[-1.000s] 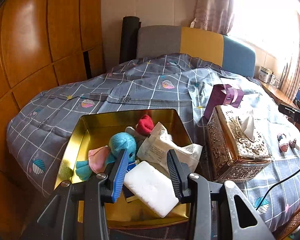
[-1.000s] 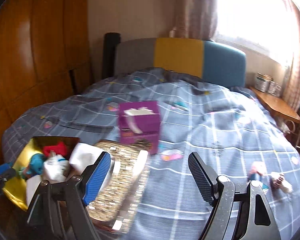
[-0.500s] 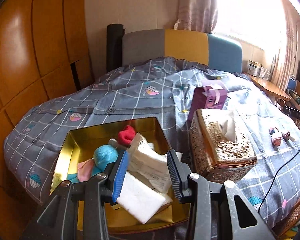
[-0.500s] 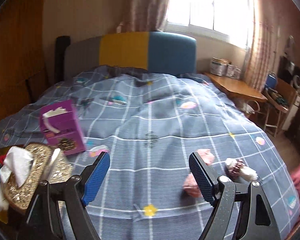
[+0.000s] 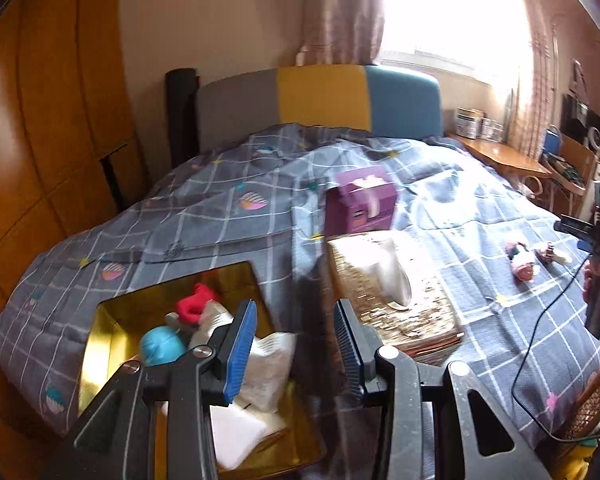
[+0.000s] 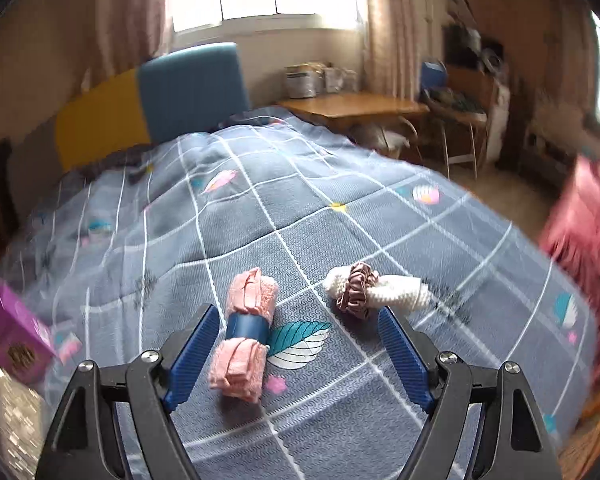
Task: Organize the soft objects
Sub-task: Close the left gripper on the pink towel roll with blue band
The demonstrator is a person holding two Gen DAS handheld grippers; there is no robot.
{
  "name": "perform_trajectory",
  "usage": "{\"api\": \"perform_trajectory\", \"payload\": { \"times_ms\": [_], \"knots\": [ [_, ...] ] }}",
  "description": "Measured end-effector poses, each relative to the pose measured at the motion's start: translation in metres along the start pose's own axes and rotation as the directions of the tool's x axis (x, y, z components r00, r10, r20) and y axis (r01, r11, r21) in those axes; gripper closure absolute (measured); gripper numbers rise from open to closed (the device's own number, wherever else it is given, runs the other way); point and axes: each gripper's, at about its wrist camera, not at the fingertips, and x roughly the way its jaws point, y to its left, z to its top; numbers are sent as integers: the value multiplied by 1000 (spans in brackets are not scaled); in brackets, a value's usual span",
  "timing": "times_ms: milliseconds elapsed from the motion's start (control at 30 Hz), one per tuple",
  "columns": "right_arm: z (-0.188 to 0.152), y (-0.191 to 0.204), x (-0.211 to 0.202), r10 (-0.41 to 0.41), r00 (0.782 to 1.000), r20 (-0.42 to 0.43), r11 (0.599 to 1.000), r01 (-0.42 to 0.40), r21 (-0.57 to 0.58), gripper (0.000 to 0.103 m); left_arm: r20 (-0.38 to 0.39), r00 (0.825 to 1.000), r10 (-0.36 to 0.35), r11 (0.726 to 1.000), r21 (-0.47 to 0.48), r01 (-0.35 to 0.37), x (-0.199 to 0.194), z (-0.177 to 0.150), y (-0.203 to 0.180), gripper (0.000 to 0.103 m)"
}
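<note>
My left gripper (image 5: pixel 296 348) hangs open and empty above the near right corner of a gold tin (image 5: pixel 100 344). The tin holds a red soft piece (image 5: pixel 196 306), a teal ball (image 5: pixel 162 344), a white crumpled packet (image 5: pixel 270 364) and a white pad (image 5: pixel 232 432). My right gripper (image 6: pixel 298 356) is open wide, low over the bedspread. A rolled pink towel with a blue band (image 6: pixel 244 336) lies between its fingers, close to the left one, untouched. A white knit piece ringed by a mauve scrunchie (image 6: pixel 364 292) lies just beyond the right finger.
A gold ornate tissue box (image 5: pixel 392 304) stands right of the tin, with a purple tissue box (image 5: pixel 360 200) behind it. A wardrobe (image 5: pixel 40 140) flanks the bed's left. A wooden side table (image 6: pixel 356 108) and chairs stand to the right. A black cable (image 5: pixel 540 340) trails over the quilt.
My right gripper swung right across the bed, from the tissue boxes to the pink roll and the scrunchie. The left gripper drew back and rose from the tin, turning right.
</note>
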Motion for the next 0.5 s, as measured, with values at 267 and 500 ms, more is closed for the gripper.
{"api": "perform_trajectory", "payload": {
  "times_ms": [267,500],
  "knots": [
    [1,-37,9,48,997,-58,975,-34,218,20,19,985,-170,979,120,167,4,31,-70,63],
    [-4,-64,19,111,988,-108,927,-64,368,20,-134,927,-350,920,139,368,48,50,-158,63]
  ]
}}
